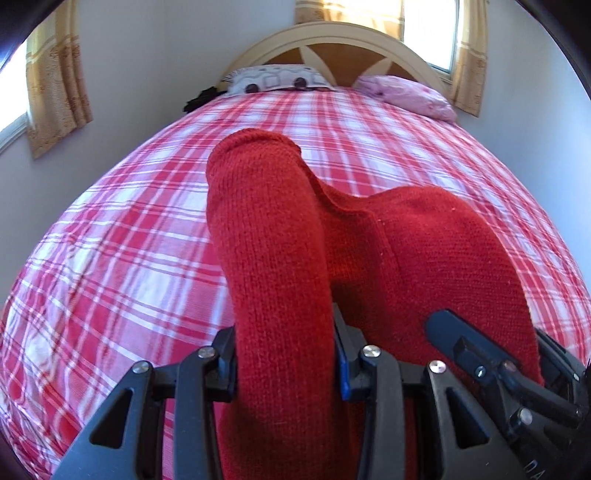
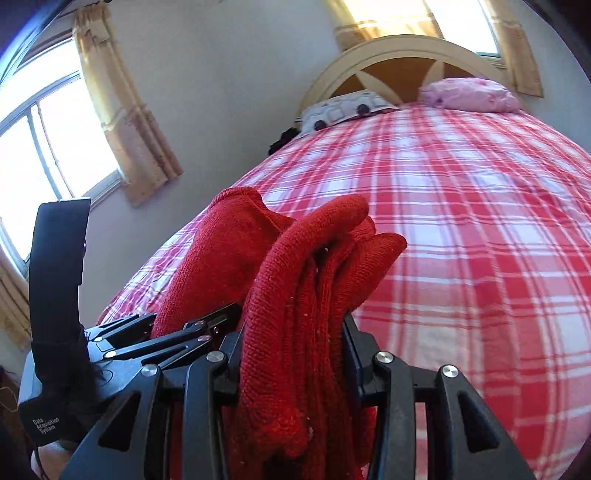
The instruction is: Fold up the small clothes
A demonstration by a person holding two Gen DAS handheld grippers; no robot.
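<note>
A red knitted garment (image 1: 269,236) is bunched between both grippers above the bed. My left gripper (image 1: 286,354) is shut on a thick fold of it; the knit stands up between the jaws and hides the fingertips. My right gripper (image 2: 295,347) is shut on several folded layers of the same garment (image 2: 317,280). The right gripper also shows in the left wrist view (image 1: 491,365), close on the right, with red knit around it. The left gripper shows in the right wrist view (image 2: 177,336), close on the left.
A bed with a red and white plaid sheet (image 1: 110,240) fills the scene below. A patterned pillow (image 1: 277,75) and a pink pillow (image 1: 406,94) lie by the cream headboard (image 1: 332,35). Curtained windows (image 2: 48,133) are on the walls.
</note>
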